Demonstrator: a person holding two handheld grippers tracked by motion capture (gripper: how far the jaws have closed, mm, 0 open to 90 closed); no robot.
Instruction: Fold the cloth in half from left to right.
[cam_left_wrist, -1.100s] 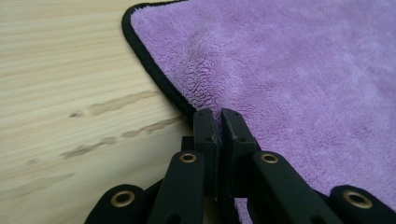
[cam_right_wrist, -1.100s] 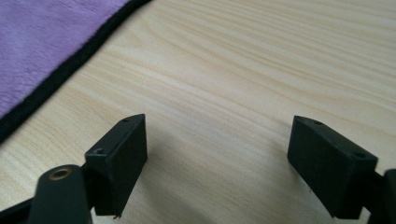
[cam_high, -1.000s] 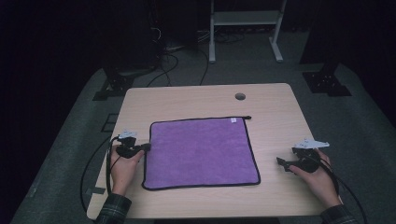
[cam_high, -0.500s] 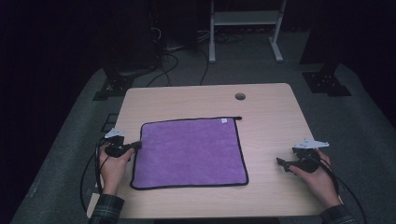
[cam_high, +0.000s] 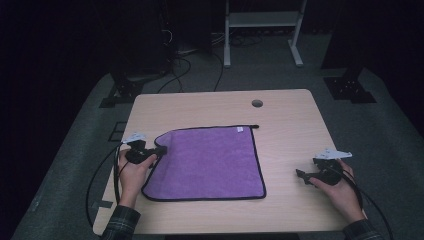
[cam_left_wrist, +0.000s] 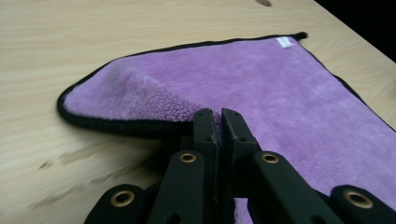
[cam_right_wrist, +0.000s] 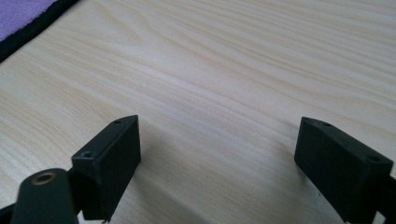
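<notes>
Purple cloth (cam_left_wrist: 280, 107) cut off at right and bottom edges, its pinched edge hidden between closed jaws

1. The left gripper (cam_high: 161, 149) is black, with a pale grey three-cornered plate on top and a black cable trailing.
2. The right gripper (cam_high: 301, 173) matches it.
3. Brass-coloured rivets stud the jaw links.
4. Both sleeves are dark plaid.
</notes>
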